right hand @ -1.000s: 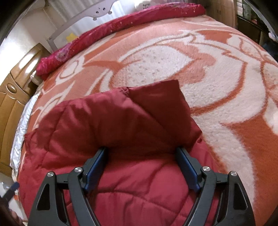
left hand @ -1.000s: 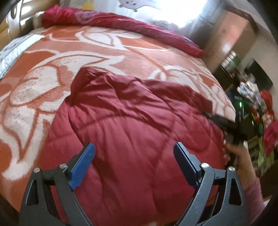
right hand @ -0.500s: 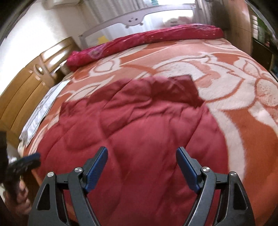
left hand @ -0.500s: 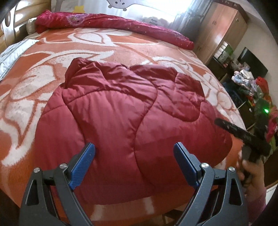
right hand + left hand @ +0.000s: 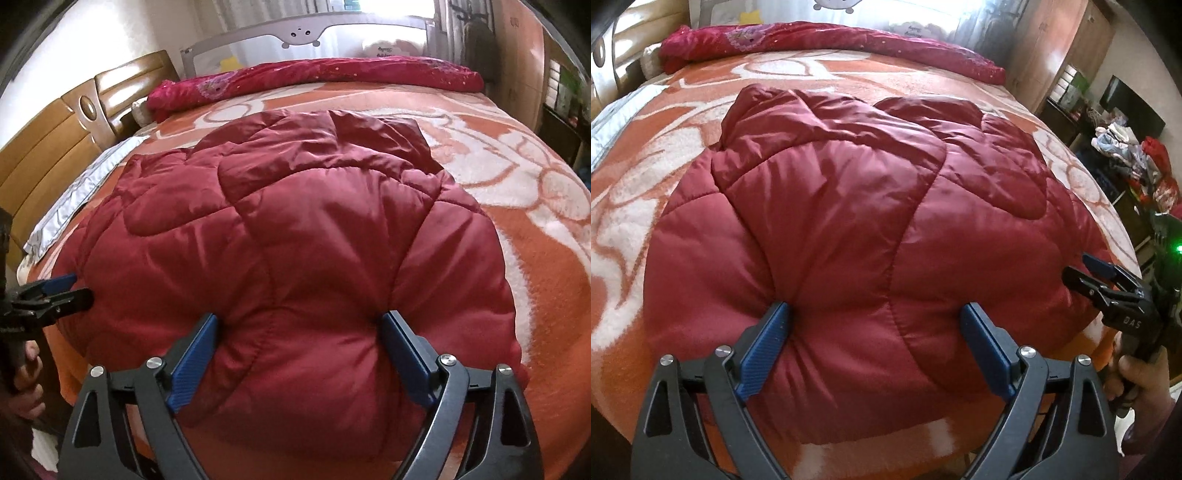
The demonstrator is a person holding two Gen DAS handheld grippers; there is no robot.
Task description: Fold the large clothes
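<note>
A dark red quilted puffer jacket [image 5: 857,229] lies folded on the orange and white bed blanket [image 5: 635,192]; it also shows in the right wrist view [image 5: 295,236]. My left gripper [image 5: 875,325] is open, its blue pads pressing into the jacket's near edge on either side of a bulge of fabric. My right gripper [image 5: 299,339] is open the same way at the jacket's near right edge, and it shows side-on at the right of the left wrist view [image 5: 1108,280]. The left gripper shows at the left edge of the right wrist view [image 5: 51,291].
A rolled red patterned quilt [image 5: 827,40] lies along the bed's far side by a grey bed rail [image 5: 303,33]. A wooden headboard [image 5: 48,144] stands on the left. A cluttered shelf with clothes [image 5: 1126,147] and wooden wardrobes [image 5: 1060,48] stand on the right.
Both grippers drew back from the far fold to the jacket's near edge and lowered onto it. The far flap now lies folded flat over the jacket.
</note>
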